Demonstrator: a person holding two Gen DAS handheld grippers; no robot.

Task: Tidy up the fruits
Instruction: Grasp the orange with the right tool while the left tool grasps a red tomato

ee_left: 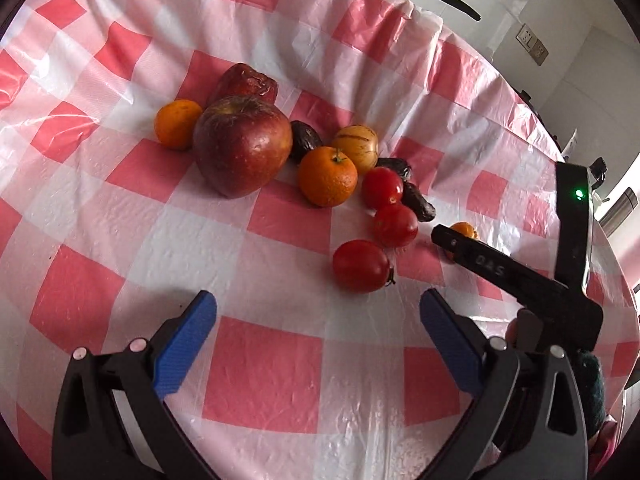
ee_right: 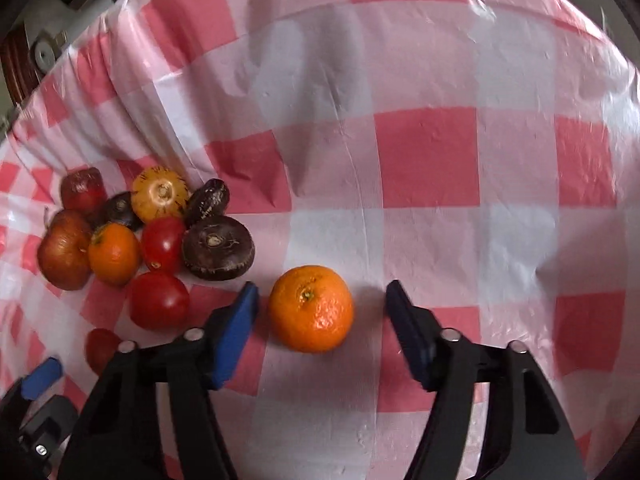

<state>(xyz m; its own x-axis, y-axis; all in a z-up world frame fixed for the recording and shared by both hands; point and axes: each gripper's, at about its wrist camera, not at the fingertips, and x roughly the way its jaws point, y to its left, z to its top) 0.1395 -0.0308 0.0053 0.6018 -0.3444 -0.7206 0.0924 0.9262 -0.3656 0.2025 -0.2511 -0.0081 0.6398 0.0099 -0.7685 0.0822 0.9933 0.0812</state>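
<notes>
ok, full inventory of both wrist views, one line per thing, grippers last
apple: 1, dark red, left of the fruit cluster
wrinkled red fruit: 1, behind the apple
mandarins: 3, orange; one left of the apple, one mid-cluster, one apart between the right gripper's fingers
yellow striped fruit: 1, behind the mid-cluster mandarin
tomatoes: 3, red; near right edge of the cluster
dark brown fruits: 3, wrinkled, back and right of the cluster
tablecloth: 1, pink and white check, plastic, covers the table
left gripper: open, empty, short of the tomatoes
right gripper: open around the lone mandarin, gaps visible on both sides
</notes>
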